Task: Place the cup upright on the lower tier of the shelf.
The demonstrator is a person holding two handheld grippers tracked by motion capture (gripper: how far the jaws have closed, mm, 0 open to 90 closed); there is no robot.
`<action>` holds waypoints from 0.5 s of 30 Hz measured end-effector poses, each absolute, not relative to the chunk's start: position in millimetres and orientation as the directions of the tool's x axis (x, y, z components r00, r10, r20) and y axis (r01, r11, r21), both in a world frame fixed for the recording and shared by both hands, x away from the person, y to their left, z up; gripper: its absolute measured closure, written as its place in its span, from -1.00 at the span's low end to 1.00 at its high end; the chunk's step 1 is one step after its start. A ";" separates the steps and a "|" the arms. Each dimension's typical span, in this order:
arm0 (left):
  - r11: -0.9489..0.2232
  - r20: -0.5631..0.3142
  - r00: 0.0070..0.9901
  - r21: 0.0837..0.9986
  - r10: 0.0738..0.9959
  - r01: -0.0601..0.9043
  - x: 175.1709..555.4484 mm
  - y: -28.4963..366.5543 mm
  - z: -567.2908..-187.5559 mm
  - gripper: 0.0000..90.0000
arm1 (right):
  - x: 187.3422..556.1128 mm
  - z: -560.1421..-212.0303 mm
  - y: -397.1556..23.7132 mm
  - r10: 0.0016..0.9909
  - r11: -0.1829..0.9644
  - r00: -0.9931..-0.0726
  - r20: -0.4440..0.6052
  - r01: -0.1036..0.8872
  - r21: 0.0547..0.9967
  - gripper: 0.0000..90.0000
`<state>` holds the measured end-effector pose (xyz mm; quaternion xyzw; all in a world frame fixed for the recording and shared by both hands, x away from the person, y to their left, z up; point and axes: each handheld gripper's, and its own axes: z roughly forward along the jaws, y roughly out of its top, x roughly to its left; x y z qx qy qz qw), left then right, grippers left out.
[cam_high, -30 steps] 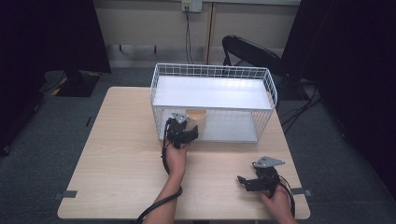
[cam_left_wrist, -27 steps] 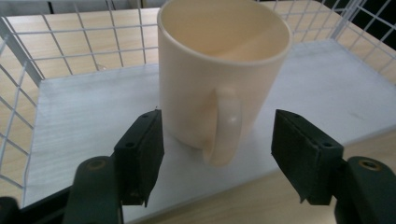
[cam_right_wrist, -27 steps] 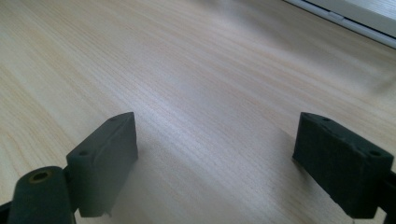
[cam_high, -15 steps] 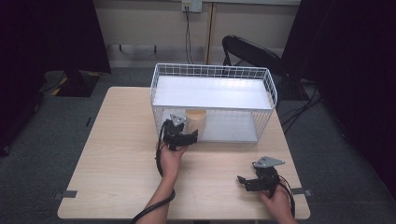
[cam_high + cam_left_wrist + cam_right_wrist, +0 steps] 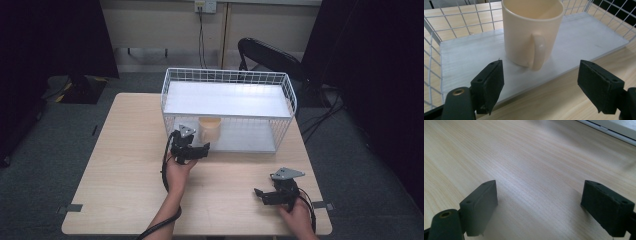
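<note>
I am holding my left gripper (image 5: 540,82) wide open just short of the mug (image 5: 532,30) (handle facing me) on the rack's shelf (image 5: 579,37); my right gripper (image 5: 546,207) is gaping over the table (image 5: 529,157)

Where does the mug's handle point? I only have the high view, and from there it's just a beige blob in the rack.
Observer: The mug turns its handle toward the left gripper.
Operator: Is that gripper touching it?
Observer: No, its jaws are wide open, short of the handle.
Operator: And the right gripper?
Observer: The right gripper is open over bare table.
</note>
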<state>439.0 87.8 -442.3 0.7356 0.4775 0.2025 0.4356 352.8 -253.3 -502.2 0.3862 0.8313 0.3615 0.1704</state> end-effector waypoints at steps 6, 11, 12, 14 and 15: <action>-0.190 -0.117 0.494 0.828 0.862 0.528 434.5 89.4 -443.4 -0.54 | 352.8 -502.2 -253.3 0.765 0.440 -0.644 -0.004 0.519 0.733 -0.72; -0.205 -0.121 0.515 0.822 0.849 0.531 431.7 90.2 -442.9 -0.54 | 352.8 -502.2 -253.3 0.765 0.440 -0.644 -0.004 0.519 0.732 -0.72; -0.154 -0.156 0.494 0.834 0.856 0.530 430.4 86.5 -443.9 -0.54 | 352.8 -502.2 -253.3 0.765 0.440 -0.644 -0.004 0.519 0.733 -0.72; -0.229 -0.107 0.534 0.821 0.839 0.524 429.5 90.6 -441.9 -0.54 | 352.9 -502.2 -253.3 0.765 0.440 -0.644 -0.004 0.519 0.733 -0.72; -0.225 -0.112 0.535 0.821 0.837 0.525 428.8 90.6 -441.7 -0.54 | 352.8 -502.2 -253.3 0.765 0.440 -0.644 -0.004 0.519 0.733 -0.72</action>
